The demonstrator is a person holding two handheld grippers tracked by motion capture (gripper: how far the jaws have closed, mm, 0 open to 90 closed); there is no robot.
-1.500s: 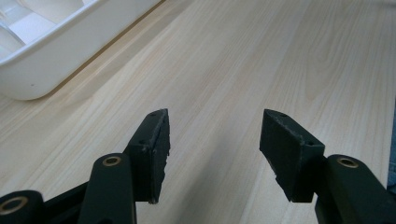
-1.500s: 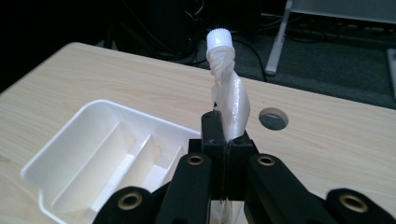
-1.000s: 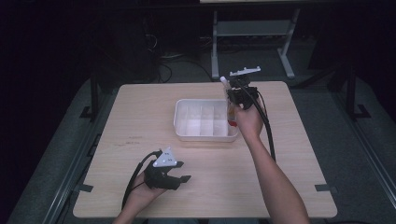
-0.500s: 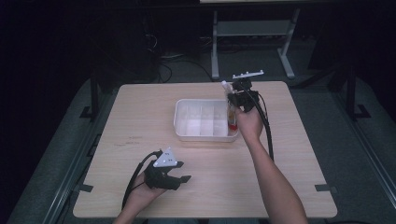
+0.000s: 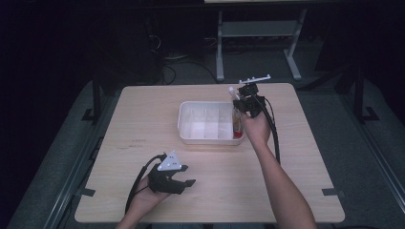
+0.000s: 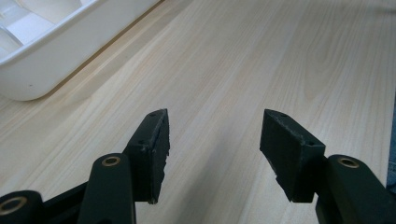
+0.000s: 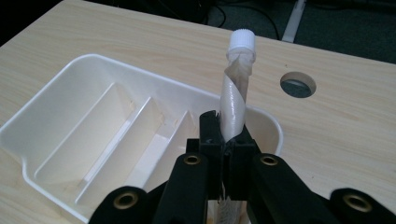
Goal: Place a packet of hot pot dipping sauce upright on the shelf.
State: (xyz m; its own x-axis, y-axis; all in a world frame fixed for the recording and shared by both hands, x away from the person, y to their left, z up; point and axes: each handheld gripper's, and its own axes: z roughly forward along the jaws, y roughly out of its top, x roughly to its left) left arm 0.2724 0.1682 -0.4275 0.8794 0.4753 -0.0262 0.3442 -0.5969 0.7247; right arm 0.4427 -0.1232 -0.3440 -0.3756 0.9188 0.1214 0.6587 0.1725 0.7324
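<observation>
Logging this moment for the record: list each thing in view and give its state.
Left gripper: open, nothing between its jaws, low over the table.
Right gripper: shut on the tube, above the tray's end compartment.
Tube: capped, roughly upright, pinched near its lower part.
Tray: upright on the table, the compartments in sight hold nothing.

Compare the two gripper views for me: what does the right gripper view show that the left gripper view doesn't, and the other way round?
Right gripper view: the right gripper, jaws shut on a white-capped tube standing up at the end compartment of the white tray, the tray's dividers, and a round hole in the tabletop beyond.
Left gripper view: the left gripper, jaws open with nothing between them, just bare wood.
Both: the white tray and the wooden table.
</observation>
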